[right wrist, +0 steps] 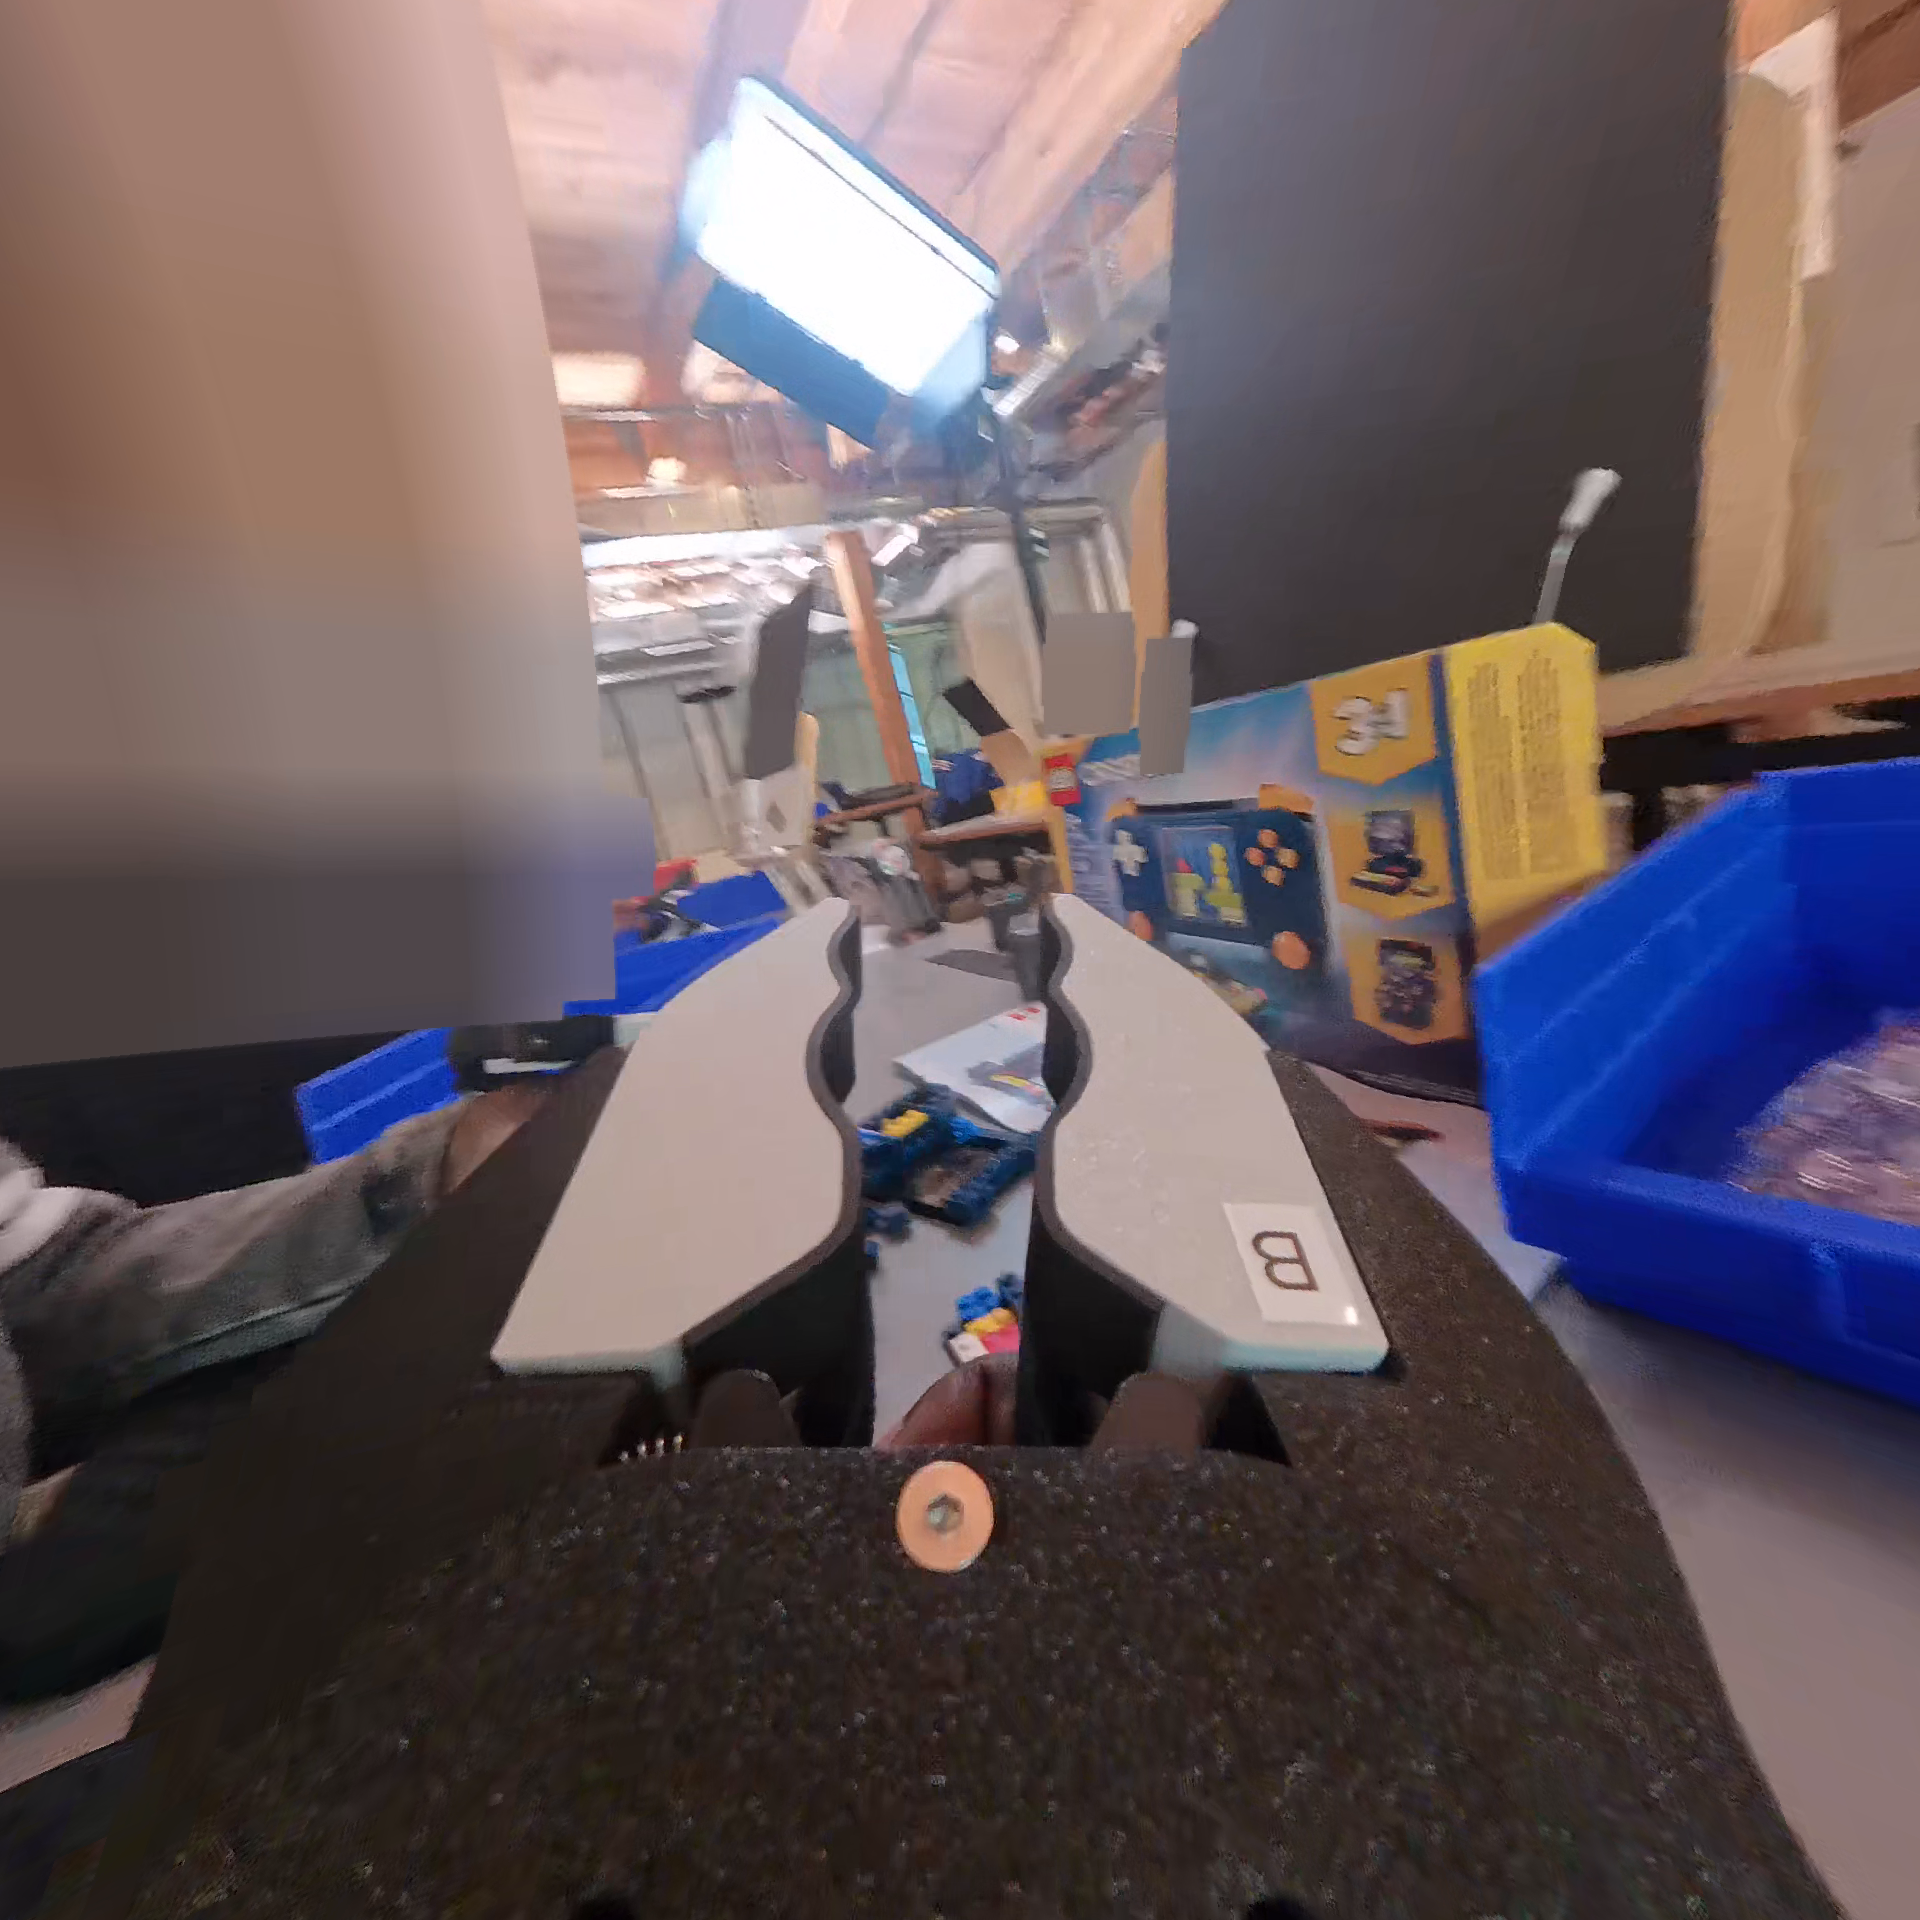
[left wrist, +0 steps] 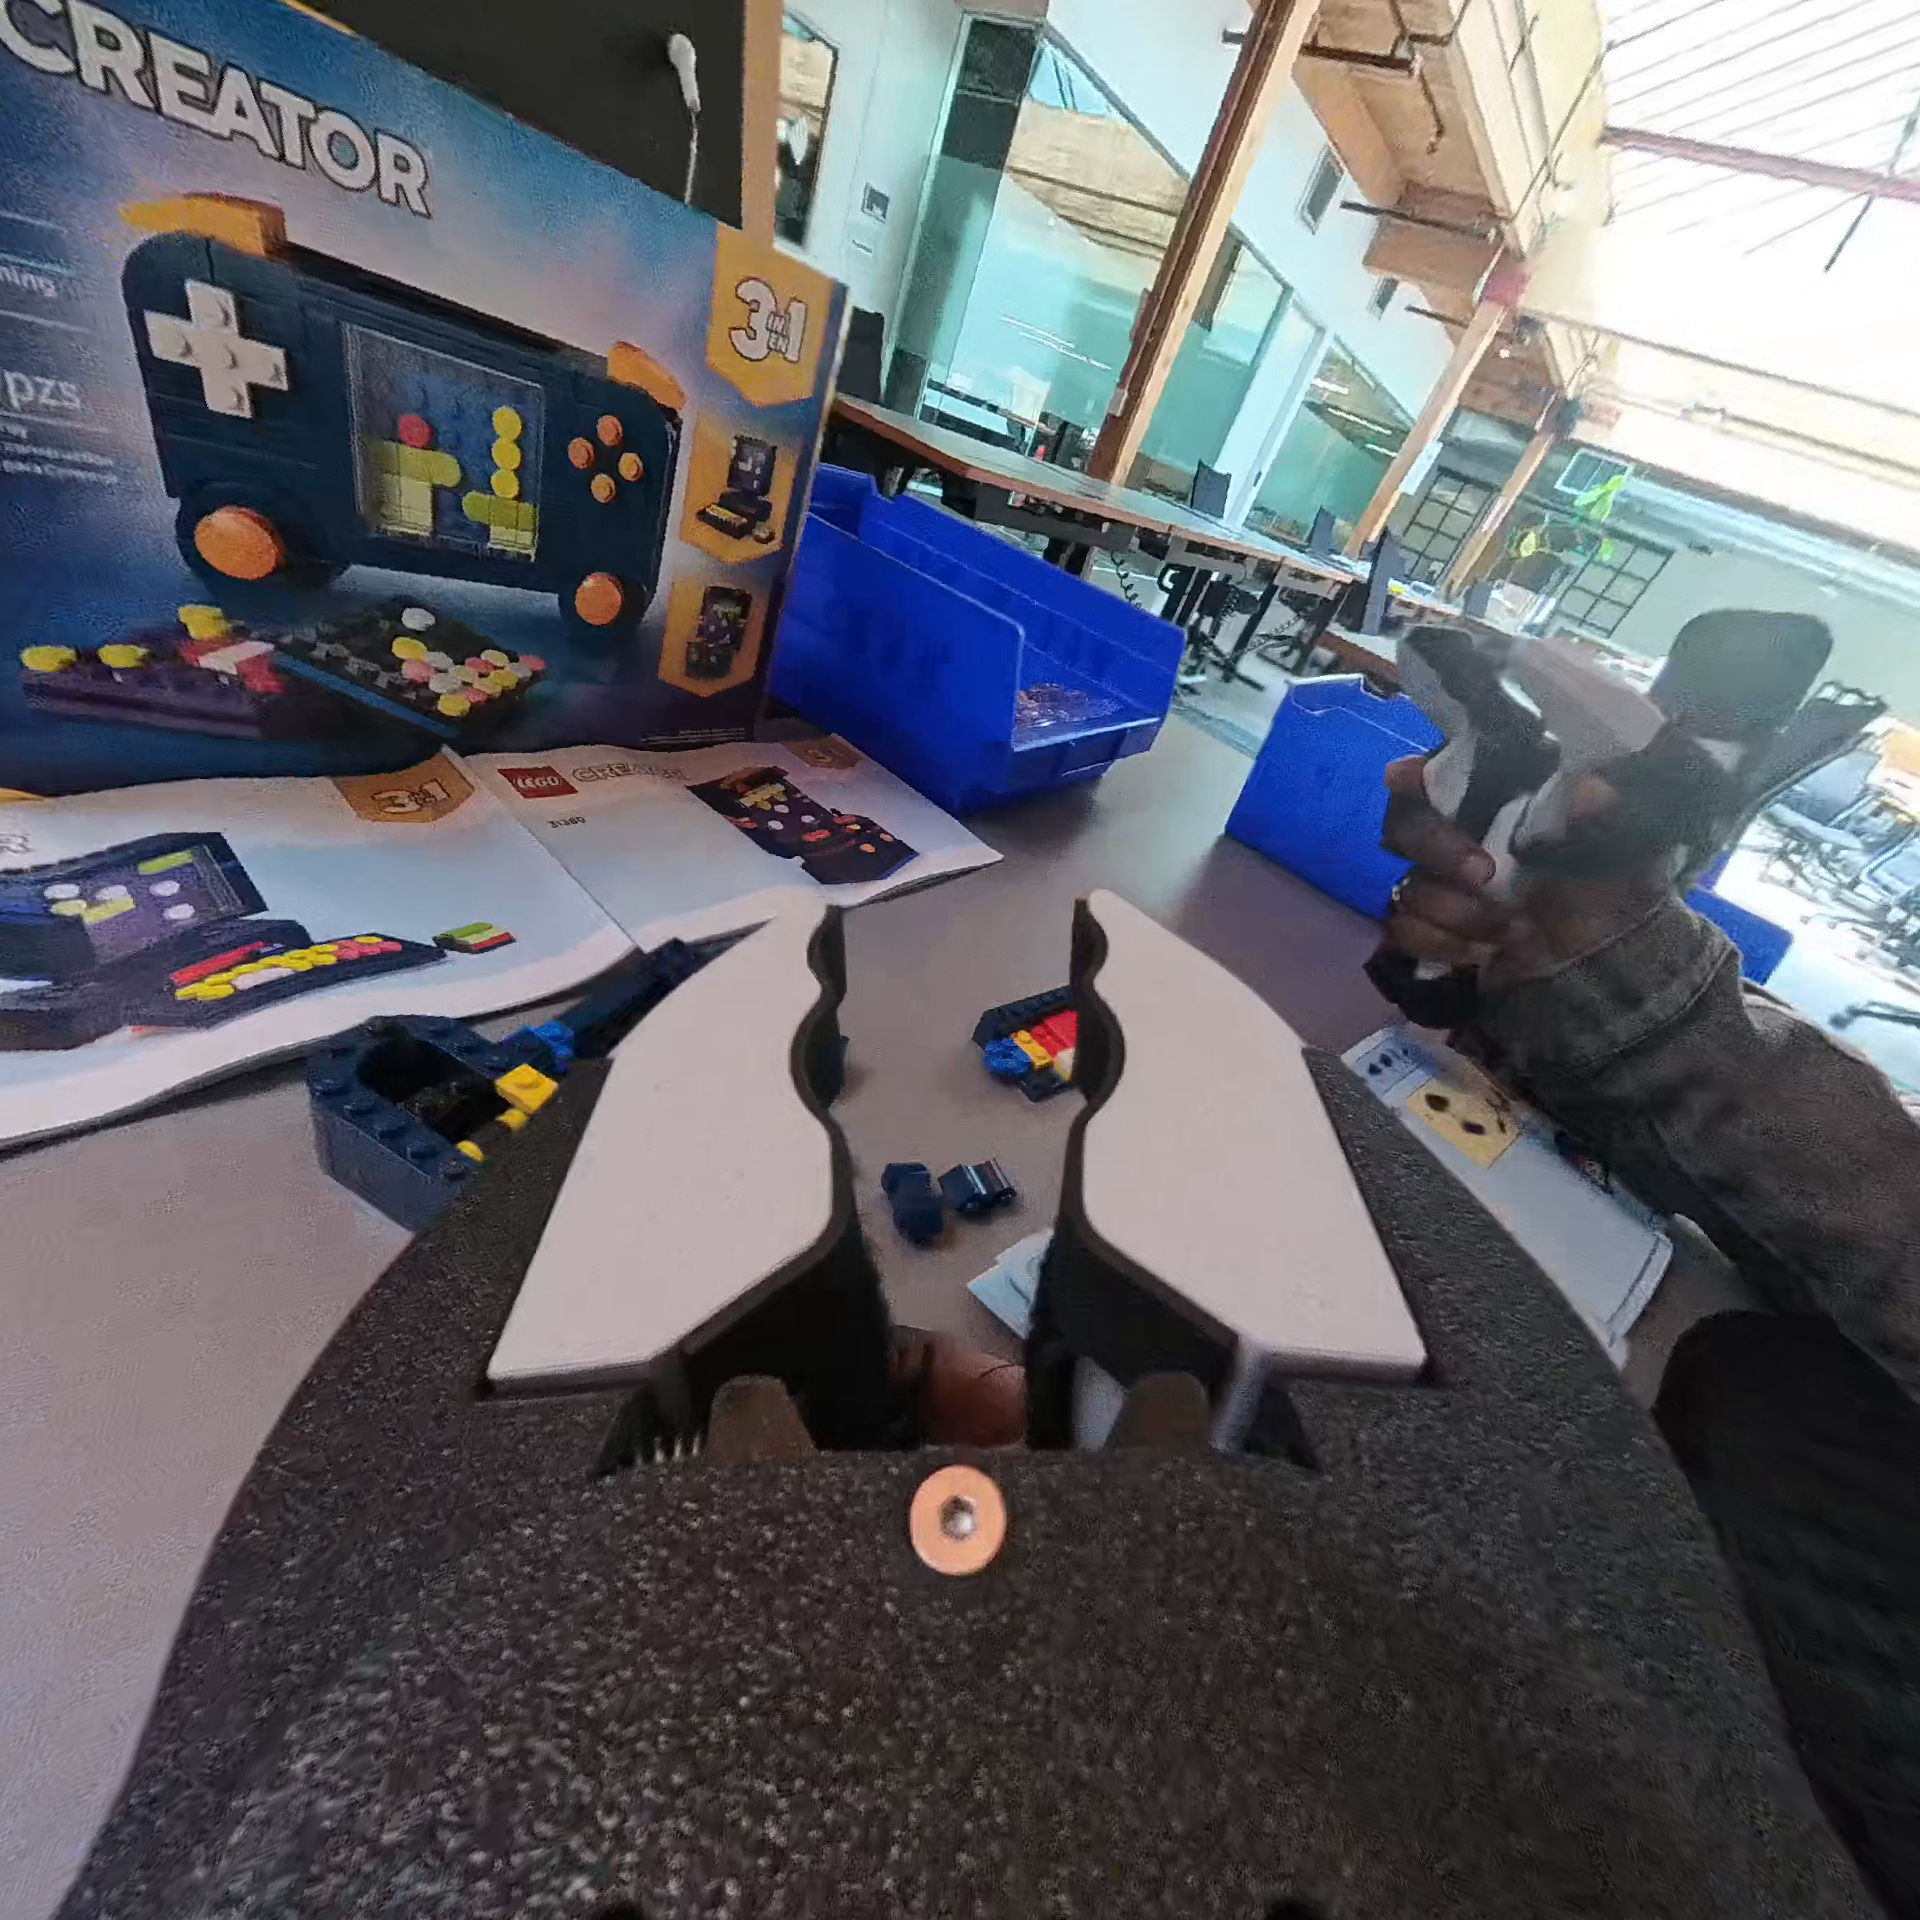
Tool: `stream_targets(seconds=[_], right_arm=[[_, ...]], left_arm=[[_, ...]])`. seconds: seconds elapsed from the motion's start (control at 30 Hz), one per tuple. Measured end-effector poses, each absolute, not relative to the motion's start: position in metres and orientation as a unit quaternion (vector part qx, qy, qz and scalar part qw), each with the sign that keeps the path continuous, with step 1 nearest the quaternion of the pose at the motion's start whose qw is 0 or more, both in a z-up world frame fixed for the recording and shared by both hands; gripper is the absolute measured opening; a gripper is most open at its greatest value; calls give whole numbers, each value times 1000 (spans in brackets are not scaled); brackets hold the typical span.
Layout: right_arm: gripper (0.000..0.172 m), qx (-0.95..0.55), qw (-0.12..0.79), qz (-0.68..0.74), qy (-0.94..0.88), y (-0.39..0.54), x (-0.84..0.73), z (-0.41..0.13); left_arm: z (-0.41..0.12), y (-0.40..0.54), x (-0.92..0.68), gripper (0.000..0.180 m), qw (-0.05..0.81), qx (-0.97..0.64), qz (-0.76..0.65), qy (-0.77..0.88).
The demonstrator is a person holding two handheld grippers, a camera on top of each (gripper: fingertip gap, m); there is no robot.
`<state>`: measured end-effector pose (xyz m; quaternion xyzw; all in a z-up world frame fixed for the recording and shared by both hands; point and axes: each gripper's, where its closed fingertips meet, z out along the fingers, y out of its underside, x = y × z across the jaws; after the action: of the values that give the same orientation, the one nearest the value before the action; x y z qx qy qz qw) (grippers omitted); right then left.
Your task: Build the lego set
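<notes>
Overhead, both hand-held grippers are hovering above a grey tabletop [left wrist: 1195, 883]. The left gripper [left wrist: 956, 935] is hanging released and empty, its pale fingers [left wrist: 727, 1091] spread over two small dark-blue brick pieces [left wrist: 948, 1195]. Just beyond them, a small multicoloured brick plate [left wrist: 1023, 1044] is lying flat, likely parked within reach. Left of the pieces a hollow dark-blue brick frame [left wrist: 400, 1107] is sitting beside open paper instruction booklets [left wrist: 582, 831]. The right gripper [right wrist: 948, 935] is also unclenched, holding nothing; only its view is showing the big blue plastic bin [right wrist: 1662, 1091] close up, and only the left view is showing a hand gripping the right tool.
</notes>
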<state>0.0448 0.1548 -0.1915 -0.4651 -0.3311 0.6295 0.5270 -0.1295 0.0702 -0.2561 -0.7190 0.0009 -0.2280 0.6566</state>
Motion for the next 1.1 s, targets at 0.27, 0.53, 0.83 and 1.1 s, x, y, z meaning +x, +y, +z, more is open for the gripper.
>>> stream_targets(seconds=[0.27,0.53,0.83,1.1], right_arm=[[46,-445,490,659,-357,139,35,-197],[44,-473,470,632,-395,134,22,-216],[44,-483,461,609,-430,128,15,-227],[44,-486,460,597,-442,126,13,-231]], left_arm=[[-266,70,-118,39,633,-740,-225,36],[-280,69,-104,38,606,-766,-192,98],[-293,68,-96,36,587,-782,-104,182],[-296,66,-92,34,582,-781,-88,208]])
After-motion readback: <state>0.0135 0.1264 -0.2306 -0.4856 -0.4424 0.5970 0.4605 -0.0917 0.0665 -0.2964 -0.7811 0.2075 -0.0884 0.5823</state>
